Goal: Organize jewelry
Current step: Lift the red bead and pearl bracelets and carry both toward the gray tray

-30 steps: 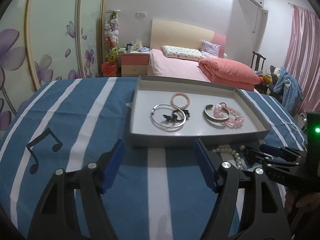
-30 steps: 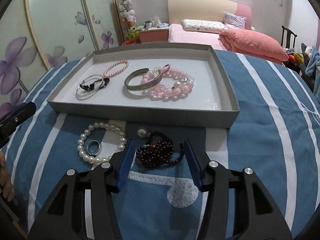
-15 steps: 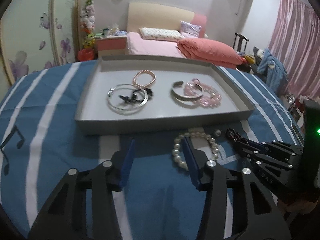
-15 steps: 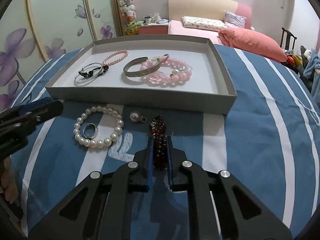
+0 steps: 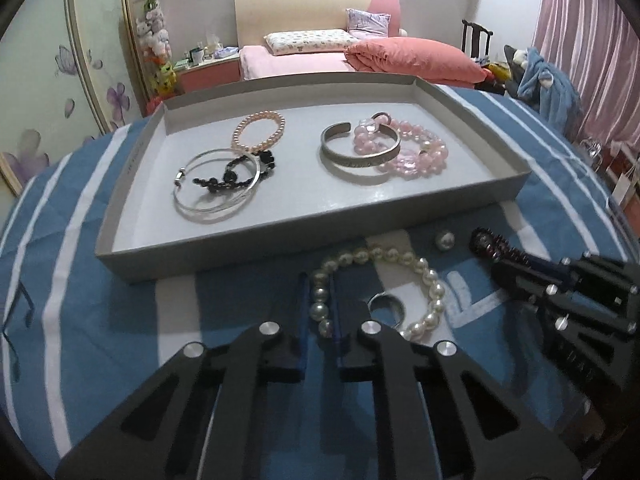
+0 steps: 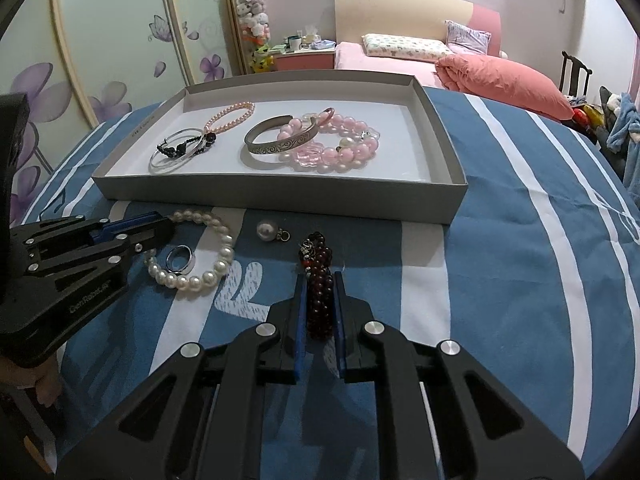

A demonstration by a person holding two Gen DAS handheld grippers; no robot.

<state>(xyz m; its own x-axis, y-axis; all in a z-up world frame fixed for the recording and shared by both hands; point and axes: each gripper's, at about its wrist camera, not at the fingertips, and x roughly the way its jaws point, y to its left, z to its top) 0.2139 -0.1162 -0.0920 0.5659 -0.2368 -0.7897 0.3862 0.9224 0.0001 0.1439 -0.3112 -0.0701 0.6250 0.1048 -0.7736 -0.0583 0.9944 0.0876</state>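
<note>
Garnet-red bead bracelet (image 6: 319,288) on striped blue cloth (image 6: 500,280), near side of grey tray (image 6: 280,196); long axis runs near-to-far, between right gripper (image 6: 319,312) fingers, closed on it. White pearl bracelet (image 5: 384,280), to left: near-left strand pinched between almost-closed left gripper (image 5: 320,304) fingers. Tray lies directly beyond both.
</note>
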